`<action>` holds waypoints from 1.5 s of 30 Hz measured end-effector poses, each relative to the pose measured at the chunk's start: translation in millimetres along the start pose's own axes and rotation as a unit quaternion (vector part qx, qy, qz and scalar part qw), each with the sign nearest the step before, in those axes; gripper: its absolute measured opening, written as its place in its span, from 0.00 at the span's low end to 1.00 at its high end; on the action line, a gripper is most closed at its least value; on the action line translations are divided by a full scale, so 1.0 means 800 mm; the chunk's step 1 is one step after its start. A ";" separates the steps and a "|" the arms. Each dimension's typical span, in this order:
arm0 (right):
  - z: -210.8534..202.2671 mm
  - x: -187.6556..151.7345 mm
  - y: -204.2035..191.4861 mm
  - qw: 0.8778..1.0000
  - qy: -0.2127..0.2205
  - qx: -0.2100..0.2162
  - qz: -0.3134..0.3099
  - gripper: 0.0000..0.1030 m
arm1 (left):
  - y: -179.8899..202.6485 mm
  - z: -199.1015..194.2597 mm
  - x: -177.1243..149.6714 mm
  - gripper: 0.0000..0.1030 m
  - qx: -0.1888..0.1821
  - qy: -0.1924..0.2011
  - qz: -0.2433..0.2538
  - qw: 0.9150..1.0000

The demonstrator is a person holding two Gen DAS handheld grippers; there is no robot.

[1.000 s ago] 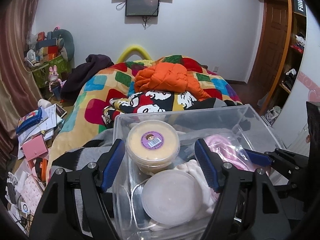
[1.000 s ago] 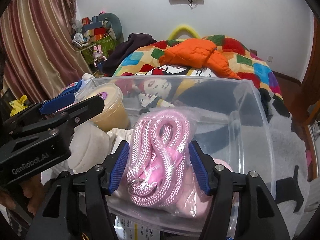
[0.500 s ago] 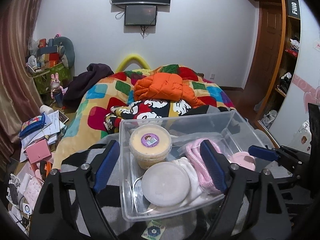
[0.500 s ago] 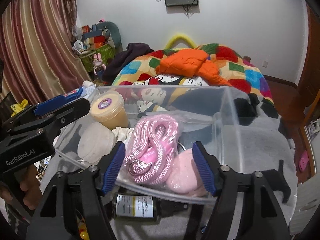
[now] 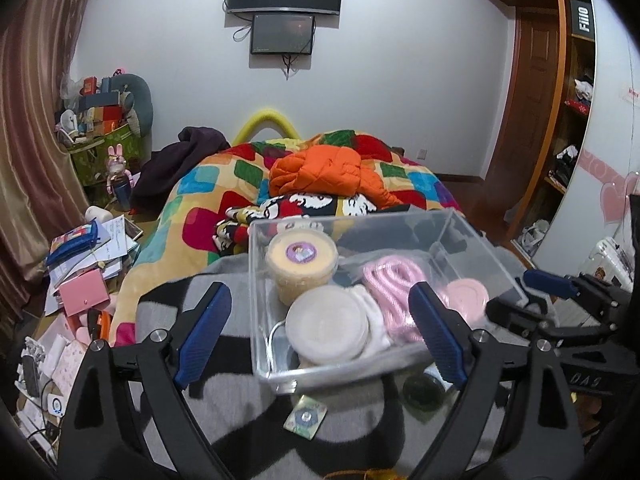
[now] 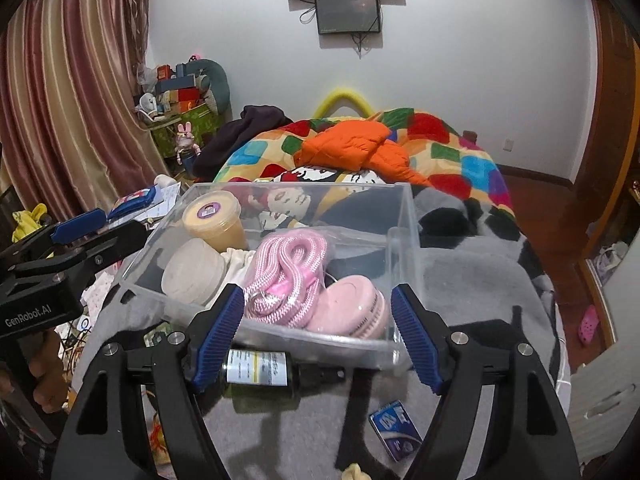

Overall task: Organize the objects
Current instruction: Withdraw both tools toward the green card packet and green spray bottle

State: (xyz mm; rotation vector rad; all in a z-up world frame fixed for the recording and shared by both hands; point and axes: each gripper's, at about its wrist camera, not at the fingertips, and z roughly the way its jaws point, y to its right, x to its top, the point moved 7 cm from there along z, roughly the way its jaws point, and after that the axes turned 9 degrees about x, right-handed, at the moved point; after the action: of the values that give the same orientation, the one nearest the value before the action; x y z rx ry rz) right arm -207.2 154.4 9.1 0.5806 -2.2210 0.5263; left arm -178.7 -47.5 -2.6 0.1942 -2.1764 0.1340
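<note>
A clear plastic bin (image 5: 476,240) (image 6: 404,216) sits on the grey blanket at the foot of the bed. In it are a yellow tub with a purple label (image 5: 302,266) (image 6: 212,220), a round white lidded container (image 5: 328,330) (image 6: 194,272), a bagged pink rope (image 5: 390,284) (image 6: 286,272), a pink round case (image 5: 468,296) (image 6: 352,310) and a white cloth. My left gripper (image 5: 320,338) is open and empty, in front of the bin. My right gripper (image 6: 318,336) is open and empty, in front of the bin's near wall.
A dark bottle with a white label (image 6: 260,368) lies on the blanket by the bin's near wall. A small blue box (image 6: 394,428) and a small square packet (image 5: 305,416) lie on the blanket. An orange jacket (image 5: 328,172) is on the colourful quilt. Clutter covers the floor at left (image 5: 80,264).
Both grippers have pulled back and up from the bin. The bin looks smaller, and the bottle, packet and blue box on the blanket have come into view.
</note>
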 end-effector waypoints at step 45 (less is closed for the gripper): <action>0.052 -0.091 -0.043 0.996 -0.084 0.044 -0.002 0.63 | -0.008 0.052 -0.126 0.71 0.009 -0.102 0.051 0.993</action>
State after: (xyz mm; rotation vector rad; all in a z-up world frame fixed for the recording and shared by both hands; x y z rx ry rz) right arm -168.1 121.7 -66.2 0.6963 -2.3637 0.5947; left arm -153.5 -51.7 -109.1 0.1116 -2.3900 0.2001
